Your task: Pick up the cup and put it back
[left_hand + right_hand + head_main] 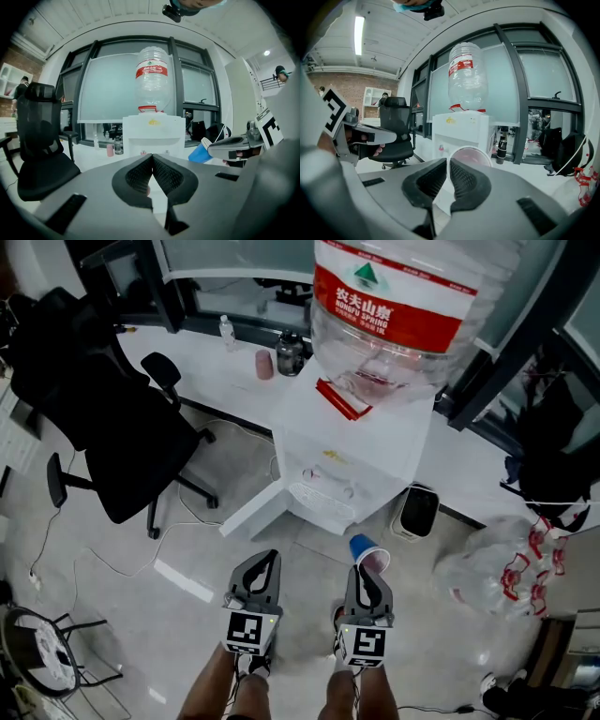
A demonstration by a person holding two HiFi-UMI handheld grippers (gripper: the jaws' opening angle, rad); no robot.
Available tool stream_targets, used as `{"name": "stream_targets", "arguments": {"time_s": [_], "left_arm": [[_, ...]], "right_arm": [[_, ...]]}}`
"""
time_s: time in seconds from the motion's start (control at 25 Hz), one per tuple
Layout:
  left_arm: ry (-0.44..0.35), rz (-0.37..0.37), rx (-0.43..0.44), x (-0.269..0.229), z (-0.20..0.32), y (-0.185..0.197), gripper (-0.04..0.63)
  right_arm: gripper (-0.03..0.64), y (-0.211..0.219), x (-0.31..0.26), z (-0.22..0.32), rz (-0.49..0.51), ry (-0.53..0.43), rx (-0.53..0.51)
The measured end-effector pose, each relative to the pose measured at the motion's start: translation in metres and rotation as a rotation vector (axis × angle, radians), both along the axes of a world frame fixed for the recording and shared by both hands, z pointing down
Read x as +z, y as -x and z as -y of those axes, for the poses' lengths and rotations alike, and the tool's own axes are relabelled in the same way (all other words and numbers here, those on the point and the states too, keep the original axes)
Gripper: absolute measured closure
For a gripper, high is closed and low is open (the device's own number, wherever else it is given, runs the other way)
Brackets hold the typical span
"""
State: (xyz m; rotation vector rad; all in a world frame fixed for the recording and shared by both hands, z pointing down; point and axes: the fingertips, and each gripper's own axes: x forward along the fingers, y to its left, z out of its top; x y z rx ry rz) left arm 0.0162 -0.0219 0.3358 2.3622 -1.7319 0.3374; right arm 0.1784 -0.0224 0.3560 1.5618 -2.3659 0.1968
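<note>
While the right hand-held gripper (446, 165) pinched the blue cup (366, 548) by its rim, water dispenser (354, 451) straight ahead, the left hand-held gripper (152, 157) sat closed, empty.

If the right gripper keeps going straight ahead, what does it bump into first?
Probably the white water dispenser. The right gripper points at its front, and the cup it holds would likely touch first.

Grey left gripper (152, 155) and right gripper (446, 161), black-ribbed fingers (138, 178).
</note>
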Motion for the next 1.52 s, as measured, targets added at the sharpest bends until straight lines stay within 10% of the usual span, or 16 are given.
{"name": "stream_targets", "arguments": {"time_s": [0.76,1.52], "left_arm": [[0.003,-0.014,-0.007,0.033,0.005,0.002,0.572],[0.095,-0.014,-0.081,0.262,0.035,0.033,0.572]], "right_arm": [[0.583,0.012,0.034,0.005,-0.026,0.019,-0.042],[0.583,0.073,0.279,0.059,-0.201,0.152,-0.287]]}}
